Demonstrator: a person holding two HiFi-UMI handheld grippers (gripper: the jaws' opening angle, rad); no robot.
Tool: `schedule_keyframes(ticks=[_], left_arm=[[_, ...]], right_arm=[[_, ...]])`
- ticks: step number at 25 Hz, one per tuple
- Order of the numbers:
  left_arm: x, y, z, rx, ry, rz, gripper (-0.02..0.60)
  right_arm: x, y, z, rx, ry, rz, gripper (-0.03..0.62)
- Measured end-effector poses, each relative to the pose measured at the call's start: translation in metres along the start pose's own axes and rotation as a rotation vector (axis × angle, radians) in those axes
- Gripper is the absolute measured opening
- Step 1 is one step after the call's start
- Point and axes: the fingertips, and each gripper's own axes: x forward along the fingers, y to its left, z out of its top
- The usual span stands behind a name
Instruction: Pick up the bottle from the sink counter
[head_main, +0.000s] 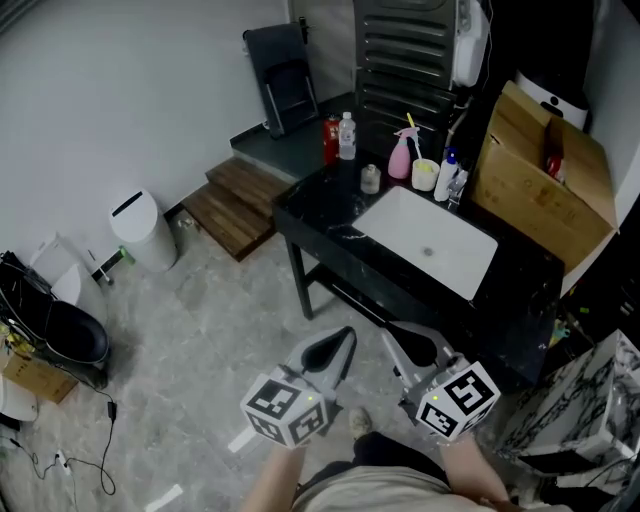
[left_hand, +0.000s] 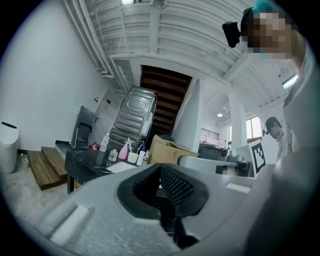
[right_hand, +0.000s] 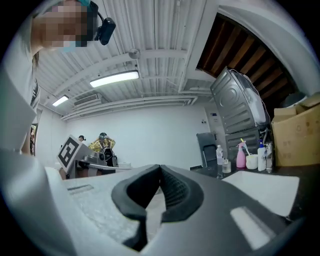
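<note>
A clear bottle (head_main: 347, 136) with a white cap stands at the far left corner of the black sink counter (head_main: 320, 205), beside a red can (head_main: 330, 140). The same bottle (left_hand: 104, 142) shows far off in the left gripper view, and small in the right gripper view as bottle (right_hand: 219, 156). Both grippers hang low in the head view, well short of the counter, over the floor. My left gripper (head_main: 332, 352) (left_hand: 160, 172) is shut and empty. My right gripper (head_main: 415, 347) (right_hand: 160, 172) is shut with nothing in it too.
On the counter also stand a small jar (head_main: 371, 178), a pink spray bottle (head_main: 400, 155), a white cup (head_main: 425, 175) and a white pump bottle (head_main: 447, 172) around the white basin (head_main: 430, 240). A cardboard box (head_main: 545, 175) sits at the right, wooden steps (head_main: 235, 205) and a white bin (head_main: 140, 230) at the left.
</note>
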Motion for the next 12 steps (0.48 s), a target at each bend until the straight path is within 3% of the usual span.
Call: schedule_keyframes(ticks=[5,12], left_arm=[[0.035,0.037,0.007,-0.01,0.021,0.03,0.006],[0.087,0.073,0.03,0.005,-0.049,0.079,0.006]], right_arm=[[0.035,-0.042,0.007,0.004,-0.012,0.013,0.003],[0.075,-0.101,0.02,-0.016,-0.016,0.046,0.003]])
